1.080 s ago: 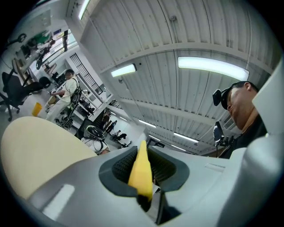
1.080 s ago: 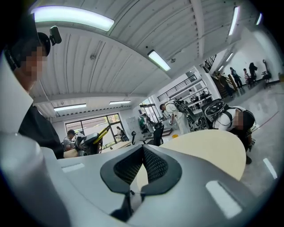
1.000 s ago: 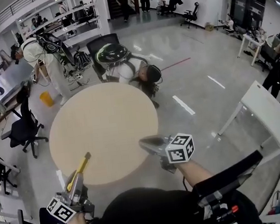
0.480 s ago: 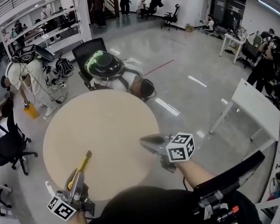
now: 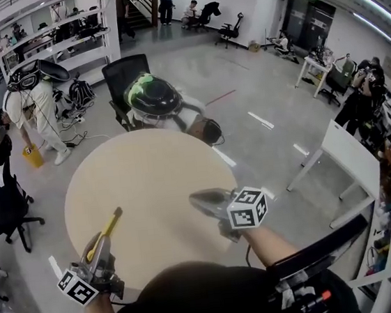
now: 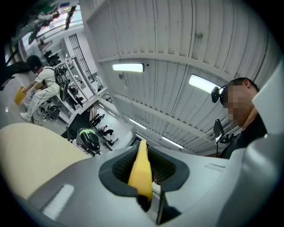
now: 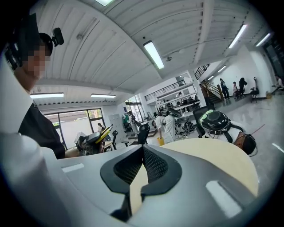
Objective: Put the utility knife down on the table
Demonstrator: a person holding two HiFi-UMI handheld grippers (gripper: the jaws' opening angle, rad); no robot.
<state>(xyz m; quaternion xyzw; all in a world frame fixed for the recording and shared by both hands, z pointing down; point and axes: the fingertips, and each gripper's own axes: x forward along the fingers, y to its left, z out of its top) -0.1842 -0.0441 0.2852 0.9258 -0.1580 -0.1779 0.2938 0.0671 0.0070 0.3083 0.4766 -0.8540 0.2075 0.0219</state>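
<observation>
The table [image 5: 143,186] is right in front of me. My left gripper [image 5: 98,246] is above its near left edge. The utility knife [image 5: 112,225] sits between that gripper's jaws and sticks out forward over the table. My right gripper [image 5: 199,201] is above the near right part of the table. Behind the table a bent-over person [image 5: 157,100] is close to its far edge, and a chair [image 5: 119,73] is behind them. A standing person [image 5: 30,90] is far to the left, before the shelves [image 5: 55,35]. A second table [image 5: 356,148] is off to the right, well apart.
</observation>
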